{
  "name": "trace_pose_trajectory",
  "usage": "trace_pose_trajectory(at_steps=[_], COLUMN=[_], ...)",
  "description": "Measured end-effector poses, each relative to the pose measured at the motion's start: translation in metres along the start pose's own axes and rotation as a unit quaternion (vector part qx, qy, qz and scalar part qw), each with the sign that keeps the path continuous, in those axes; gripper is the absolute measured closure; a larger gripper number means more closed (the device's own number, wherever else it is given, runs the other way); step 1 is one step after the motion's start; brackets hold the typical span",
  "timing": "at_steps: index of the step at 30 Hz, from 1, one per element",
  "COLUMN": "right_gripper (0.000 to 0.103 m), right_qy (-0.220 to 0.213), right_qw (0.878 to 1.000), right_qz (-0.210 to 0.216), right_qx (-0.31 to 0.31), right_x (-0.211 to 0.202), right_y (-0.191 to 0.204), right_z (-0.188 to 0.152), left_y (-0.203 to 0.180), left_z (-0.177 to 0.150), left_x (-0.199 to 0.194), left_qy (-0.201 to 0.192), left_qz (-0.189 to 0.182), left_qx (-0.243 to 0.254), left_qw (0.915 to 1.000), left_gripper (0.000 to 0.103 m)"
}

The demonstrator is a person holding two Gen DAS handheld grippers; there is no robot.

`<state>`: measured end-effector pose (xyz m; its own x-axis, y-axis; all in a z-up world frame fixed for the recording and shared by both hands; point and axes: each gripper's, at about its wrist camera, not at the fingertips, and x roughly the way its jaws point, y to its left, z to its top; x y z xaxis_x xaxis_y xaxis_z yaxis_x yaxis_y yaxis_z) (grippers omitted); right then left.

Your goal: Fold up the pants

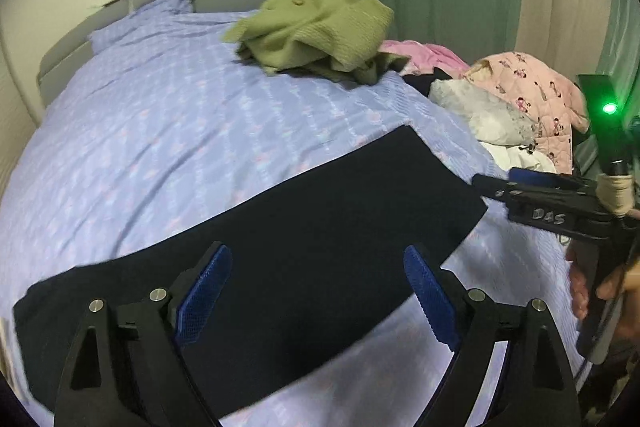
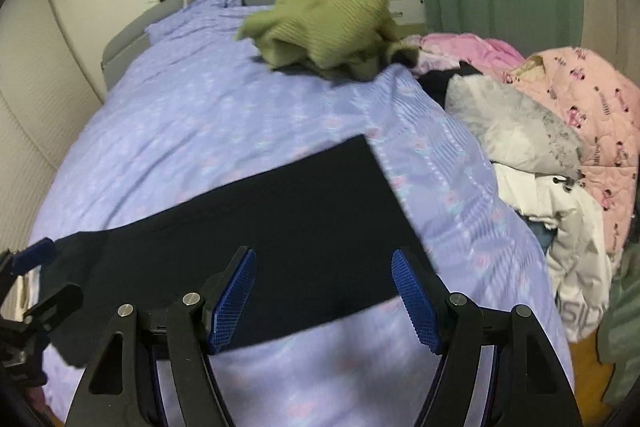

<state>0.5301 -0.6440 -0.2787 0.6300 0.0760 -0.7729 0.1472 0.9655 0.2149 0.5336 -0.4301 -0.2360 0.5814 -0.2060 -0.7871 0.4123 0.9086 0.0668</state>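
A bed (image 1: 140, 131) with a lilac patterned cover holds everything here: the dark navy pants (image 1: 280, 247) lie flat in a long folded band across its near part, an olive green garment (image 1: 316, 31) sits bunched farther back, and a heap of pink and white clothes (image 2: 560, 147) crowds the right side. The left gripper (image 1: 318, 301) hangs above the pants, blue pads spread wide, gripping nothing. The right gripper (image 2: 324, 301) hangs likewise over the pants' near edge, jaws apart and empty.

We note black angular fingers on the left gripper (image 1: 318, 291), blue textured pads, silver pivot screws; the right gripper (image 2: 324, 295) bears handwritten "DAS".
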Motion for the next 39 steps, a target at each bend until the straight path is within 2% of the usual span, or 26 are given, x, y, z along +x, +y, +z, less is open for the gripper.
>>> trace_pose_trajectory(at_steps=[3,7,11,14,19,20,23,25,27,29,30,31,33,35,37,39], right_gripper=[0.031,0.031,0.031,0.032,0.033,0.033,0.037,0.038,0.039,0.053,0.064,0.081,0.085,0.087,0.09,0.089], right_qy=[0.025,0.055,0.086,0.108,0.121,0.122,0.114,0.128,0.129,0.124,0.121,0.123,0.122,0.097,0.07,0.081], right_qw=[1.0,0.998,0.994,0.992,0.989,0.987,0.989,0.987,0.984,0.982,0.981,0.981,0.978,0.974,0.976,0.974], right_qz=[-0.001,0.031,0.061,0.058,0.081,0.101,0.09,0.096,0.121,0.129,0.131,0.136,0.162,0.193,0.188,0.184], right_qx=[-0.003,0.019,0.02,0.007,0.023,0.019,-0.03,-0.013,0.026,0.065,0.07,0.06,0.057,0.068,0.084,0.099], right_x=[0.038,0.077,0.107,0.129,0.141,0.138,0.129,0.139,0.149,0.152,0.15,0.147,0.138,0.12,0.113,0.124], right_y=[-0.028,-0.057,-0.067,-0.068,-0.072,-0.069,-0.061,-0.07,-0.083,-0.088,-0.086,-0.082,-0.078,-0.079,-0.087,-0.092], right_z=[0.009,0.014,0.012,0.01,0.01,0.01,0.006,0.005,0.008,0.012,0.012,0.013,0.017,0.026,0.034,0.037], left_y=[-0.018,-0.032,-0.036,-0.038,-0.037,-0.036,-0.035,-0.036,-0.037,-0.038,-0.037,-0.037,-0.036,-0.035,-0.036,-0.037], left_z=[0.007,0.006,0.001,0.0,0.004,0.006,0.011,0.014,0.015,0.015,0.014,0.014,0.014,0.014,0.015,0.016], left_x=[0.029,0.053,0.069,0.08,0.088,0.088,0.087,0.09,0.093,0.097,0.098,0.099,0.099,0.097,0.098,0.101], left_qy=[0.015,0.036,0.056,0.067,0.067,0.065,0.057,0.056,0.059,0.063,0.064,0.067,0.071,0.067,0.066,0.071], left_qz=[-0.001,-0.007,-0.007,-0.008,-0.012,-0.016,-0.023,-0.026,-0.027,-0.034,-0.038,-0.041,-0.049,-0.052,-0.052,-0.05], left_qx=[0.007,0.002,-0.004,-0.003,-0.005,-0.007,-0.013,-0.016,-0.019,-0.027,-0.031,-0.037,-0.044,-0.048,-0.05,-0.047], left_qw=[0.9999,0.9993,0.9984,0.9977,0.9977,0.9978,0.998,0.9979,0.9977,0.9971,0.9968,0.9962,0.9953,0.9952,0.9952,0.9951], left_gripper=[0.014,0.014,0.014,0.014,0.014,0.014,0.014,0.014,0.014,0.016,0.017,0.018,0.019,0.019,0.019,0.019])
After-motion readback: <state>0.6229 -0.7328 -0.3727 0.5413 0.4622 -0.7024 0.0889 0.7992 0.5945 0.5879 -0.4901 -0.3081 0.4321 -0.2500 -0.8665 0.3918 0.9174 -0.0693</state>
